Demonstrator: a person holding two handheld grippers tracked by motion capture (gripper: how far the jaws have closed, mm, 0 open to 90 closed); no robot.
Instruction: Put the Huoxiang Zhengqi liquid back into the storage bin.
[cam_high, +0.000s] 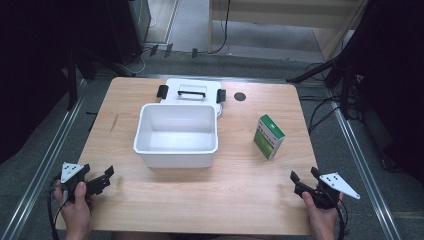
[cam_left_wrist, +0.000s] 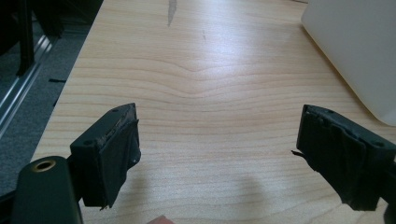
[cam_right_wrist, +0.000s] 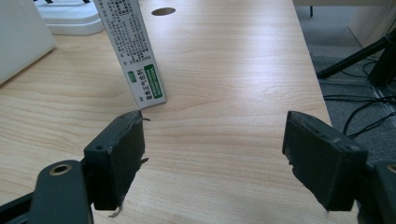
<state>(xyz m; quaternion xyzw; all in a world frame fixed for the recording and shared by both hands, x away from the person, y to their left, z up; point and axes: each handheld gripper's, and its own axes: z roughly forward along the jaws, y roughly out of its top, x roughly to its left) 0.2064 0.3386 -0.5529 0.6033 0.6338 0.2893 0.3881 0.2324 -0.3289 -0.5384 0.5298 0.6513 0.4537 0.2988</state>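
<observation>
An open white plastic box (cam_high: 177, 135) sits mid-table, and its wall (cam_left_wrist: 355, 46) appears at the upper right of the left gripper view. Its white lid (cam_high: 191, 92) with black latches lies flat behind it. A green and white carton (cam_high: 268, 136) stands upright to the right of the box; in the right gripper view this carton (cam_right_wrist: 133, 56) rises just beyond the left jaw. My left gripper (cam_high: 104, 179) rests open near the front left corner, nothing between its jaws (cam_left_wrist: 217, 154). My right gripper (cam_high: 303, 176) is open at the front right, empty (cam_right_wrist: 212, 154).
The wooden table (cam_high: 150, 200) has a round cable hole (cam_high: 240, 96) near its back edge. Metal rails run along both sides on the floor. Black stands and cables (cam_high: 325, 110) lie to the right of the table.
</observation>
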